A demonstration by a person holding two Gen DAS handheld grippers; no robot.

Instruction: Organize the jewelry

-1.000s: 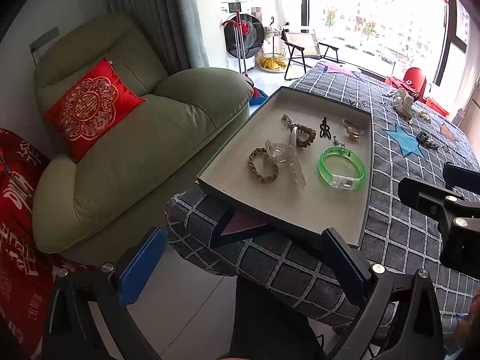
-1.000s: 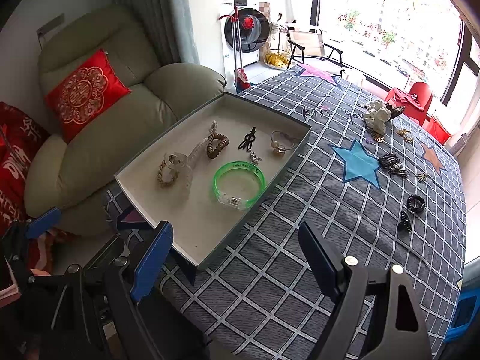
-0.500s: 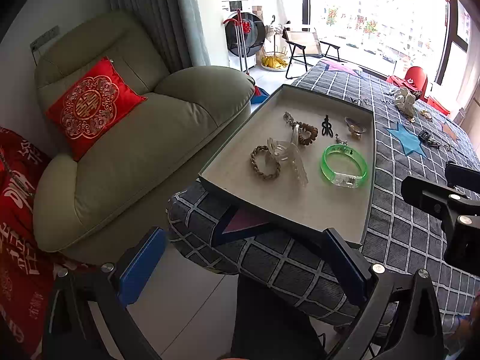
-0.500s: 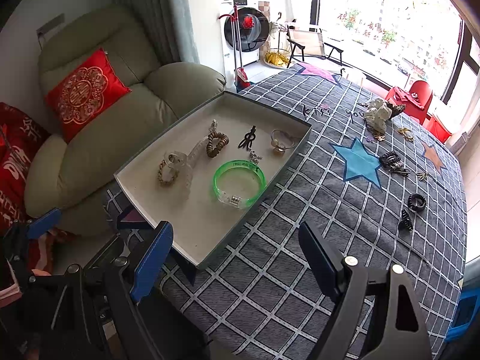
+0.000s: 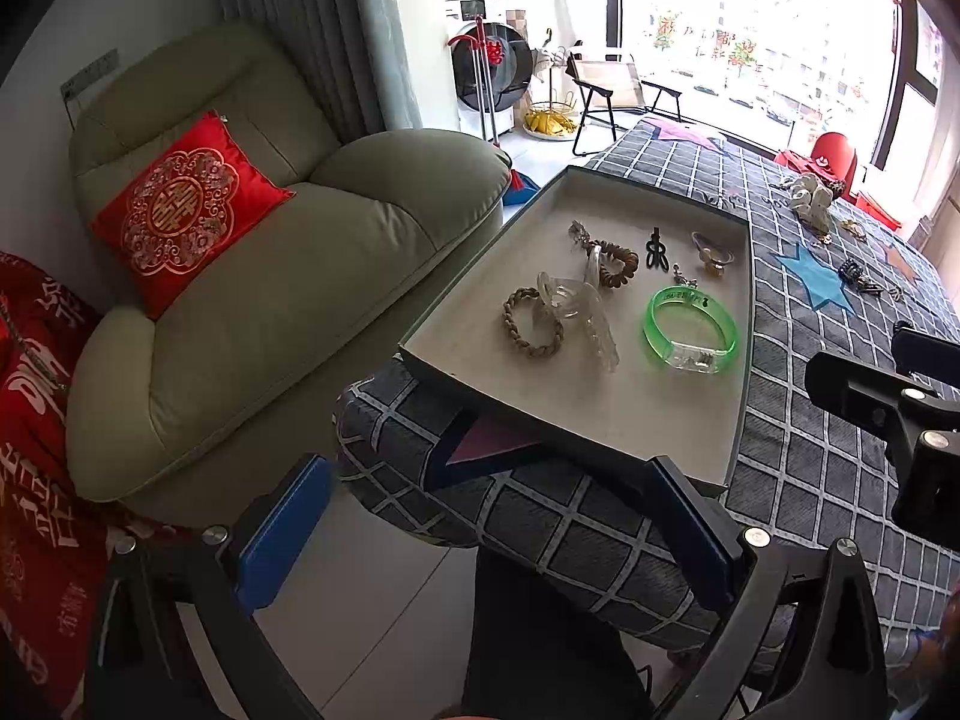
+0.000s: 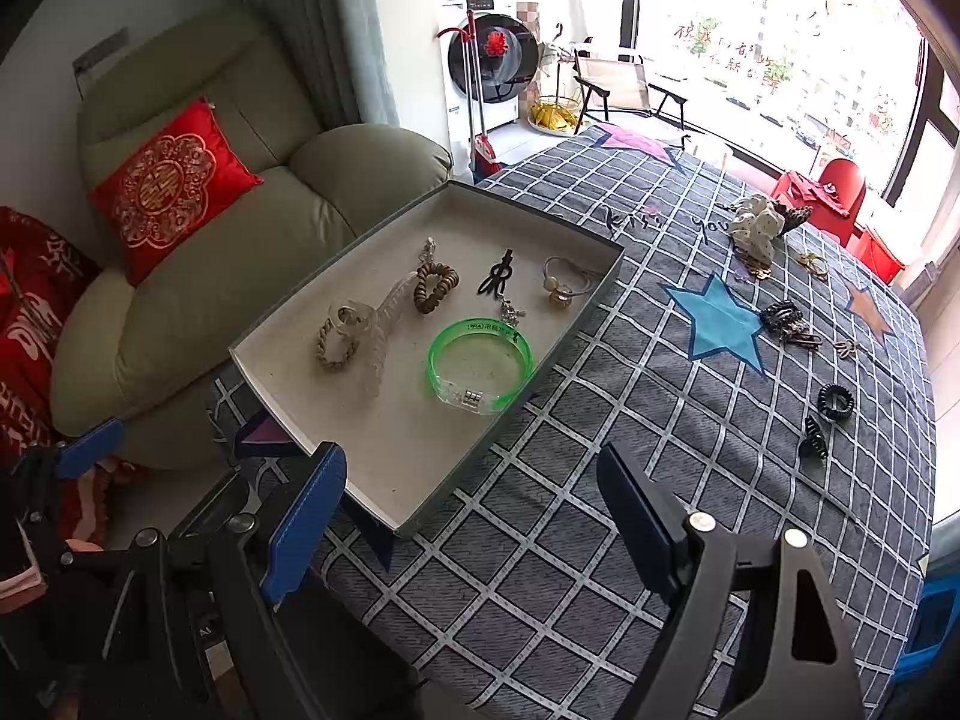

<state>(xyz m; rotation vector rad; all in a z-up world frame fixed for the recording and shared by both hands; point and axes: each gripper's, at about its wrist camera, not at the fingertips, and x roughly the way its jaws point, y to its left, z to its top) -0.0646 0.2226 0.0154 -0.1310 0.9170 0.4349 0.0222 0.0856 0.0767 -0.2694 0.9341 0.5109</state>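
Below, both tongs stand wide apart and hold nothing. The left gripper (image 5: 489,531) shows its blue pads spread either side of the near corner of the table; one pad hangs over the floor, the other lies in line with the near rim of the tray (image 5: 576,429), though contact cannot be told. The right gripper (image 6: 474,516) is likewise spread, empty, over the checked tablecloth (image 6: 600,480), its left pad near the tray's near corner.

The tray, a shallow grey rectangle, runs its long axis away from both tongs, slanting up and to the right in each view. It lies ahead of the left gripper and ahead-left of the right gripper.

Inside it, nearest the tongs, a green bangle (image 6: 480,363) lies flat with its clear clasp facing them. Left of it sits a braided bracelet (image 6: 336,345), with a clear hair claw (image 6: 375,339) overlapping it, long axis pointing away. Beyond these lie a brown bead bracelet (image 6: 435,288), a black clip (image 6: 498,276) and a thin ring-shaped piece with a bead (image 6: 564,285).

Loose pieces remain on the cloth well ahead-right of the right gripper: a black coil tie (image 6: 835,402), a black claw clip (image 6: 813,444), and a cream scrunchie (image 6: 759,228) farthest off
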